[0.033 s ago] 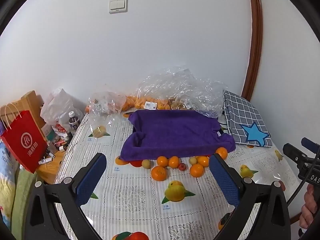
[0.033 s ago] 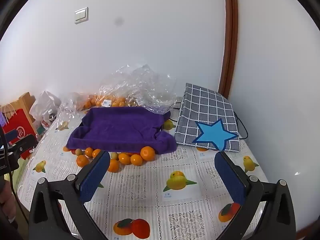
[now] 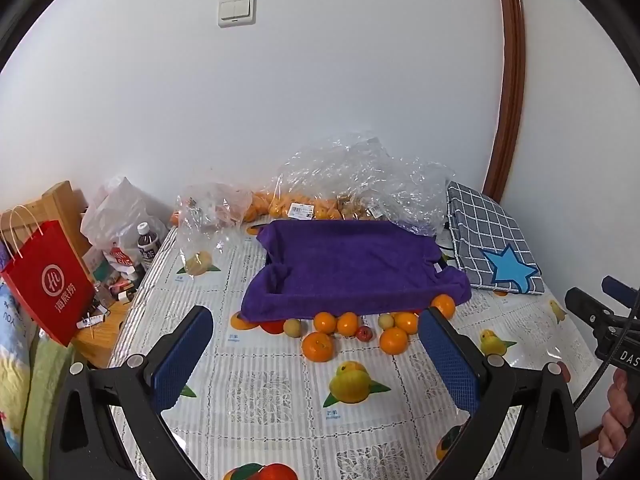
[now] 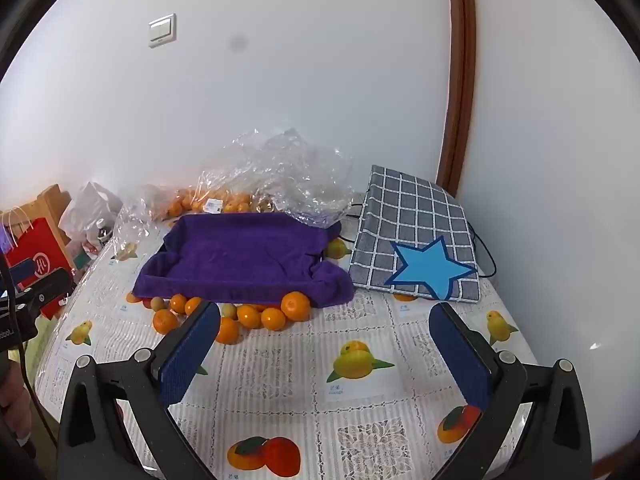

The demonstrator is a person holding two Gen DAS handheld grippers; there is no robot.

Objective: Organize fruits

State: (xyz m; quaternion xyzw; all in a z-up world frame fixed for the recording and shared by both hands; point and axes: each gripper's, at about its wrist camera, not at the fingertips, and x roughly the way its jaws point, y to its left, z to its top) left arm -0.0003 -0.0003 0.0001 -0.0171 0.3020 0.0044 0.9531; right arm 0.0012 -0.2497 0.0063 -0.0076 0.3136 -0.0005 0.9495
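So the fruit is mostly a loose bunch of oranges (image 3: 318, 346), sitting on the table right along the near edge of a purple towel (image 3: 348, 268). A few smaller pale yellow-green fruits (image 3: 293, 327) and one little red one (image 3: 364, 333) are mixed in. The towel looks draped over some shallow tray-like thing, with its edges raised and nothing lying on it. Behind it, against the wall, are crumpled clear plastic bags (image 3: 352, 176) with more oranges inside and a price sticker showing.

The left gripper (image 3: 316, 354) is spread wide with nothing between its blue pads, hanging over the tablecloth just short of the fruit. The right gripper (image 4: 324, 346) is the same, wide apart and empty, with the oranges just past its left pad.

The tablecloth (image 4: 280, 364) is white and lacy-looking with printed fruit pictures on it. A grey checked fabric bag with a blue star (image 4: 416, 240) lies right of the towel. Off the table's left end is a red paper shopping bag (image 3: 44, 280), a dark bottle (image 3: 147, 242) and other clutter. Plain white wall, a light switch (image 3: 236, 10), and a brown wood trim (image 3: 512, 80) in the corner.
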